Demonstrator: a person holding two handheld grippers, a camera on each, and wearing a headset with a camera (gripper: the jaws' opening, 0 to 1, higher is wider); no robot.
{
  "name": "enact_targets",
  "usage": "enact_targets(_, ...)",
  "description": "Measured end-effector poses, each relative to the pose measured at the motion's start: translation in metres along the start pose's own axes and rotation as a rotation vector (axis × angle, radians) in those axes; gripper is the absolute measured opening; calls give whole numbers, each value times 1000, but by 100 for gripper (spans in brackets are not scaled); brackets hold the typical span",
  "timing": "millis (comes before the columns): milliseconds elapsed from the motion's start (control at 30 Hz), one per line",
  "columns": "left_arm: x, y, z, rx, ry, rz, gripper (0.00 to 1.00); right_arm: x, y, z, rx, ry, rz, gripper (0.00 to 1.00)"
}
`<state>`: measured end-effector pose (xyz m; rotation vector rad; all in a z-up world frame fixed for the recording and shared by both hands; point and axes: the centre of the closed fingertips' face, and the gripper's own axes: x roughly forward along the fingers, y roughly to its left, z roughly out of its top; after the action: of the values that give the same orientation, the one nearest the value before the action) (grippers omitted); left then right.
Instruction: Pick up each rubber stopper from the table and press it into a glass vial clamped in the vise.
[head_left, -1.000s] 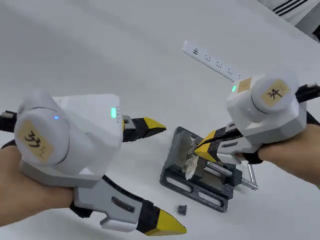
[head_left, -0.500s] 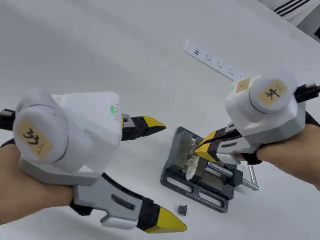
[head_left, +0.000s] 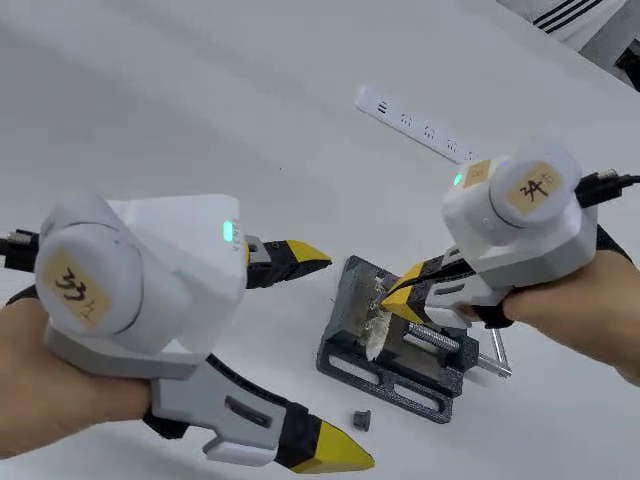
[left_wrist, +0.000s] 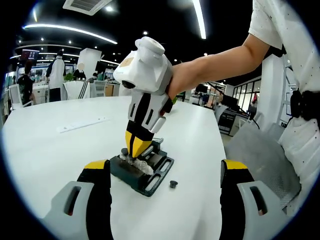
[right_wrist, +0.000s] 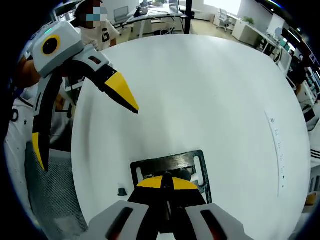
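the left gripper (left_wrist: 165, 162) has its two yellow-tipped jaws spread wide apart with nothing between them. ahead of that gap, roughly centred between the two jaws, sits the dark grey metal bench vise (left_wrist: 150, 172) on the white tabletop (head_left: 200, 120).

the right gripper (right_wrist: 165, 181) points down onto the vise with its yellow tips pressed together, no visible gap. whether anything is pinched between them cannot be told. in the left gripper view a small dark rounded piece (left_wrist: 124, 151) sits right at those closed tips, on top of a pale, glassy lump clamped in the vise (head_left: 378, 325). the lump is too blurred to make out as a vial.

one small dark grey rubber stopper (head_left: 360, 420) lies loose on the table just beside the vise base, apart from it. it is ahead of the left gripper's open jaws and between their lines, touching neither. from the right gripper's closed tips it lies off to the left, outside the vise.

a long white power strip (head_left: 415, 125) lies well beyond both sets of jaws.
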<state>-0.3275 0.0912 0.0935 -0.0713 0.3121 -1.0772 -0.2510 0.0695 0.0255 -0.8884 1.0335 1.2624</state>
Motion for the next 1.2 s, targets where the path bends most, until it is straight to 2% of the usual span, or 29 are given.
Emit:
enact_targets(167,-2,1,0,5,13,4,90,0,2,2,-49,-5,-24,1)
enact_targets(267,-2,1,0,9,21,3,90,-1,-2,1,-21,-25,-23,1)
enact_targets(700,-3,-5,2,20,39,-4,90,-1,-1,1,-34,-55,-33,1)
enact_targets(1200,-6,-6,4,36,55,-8,89,-1,-1,2,-18,-78,-34,1)
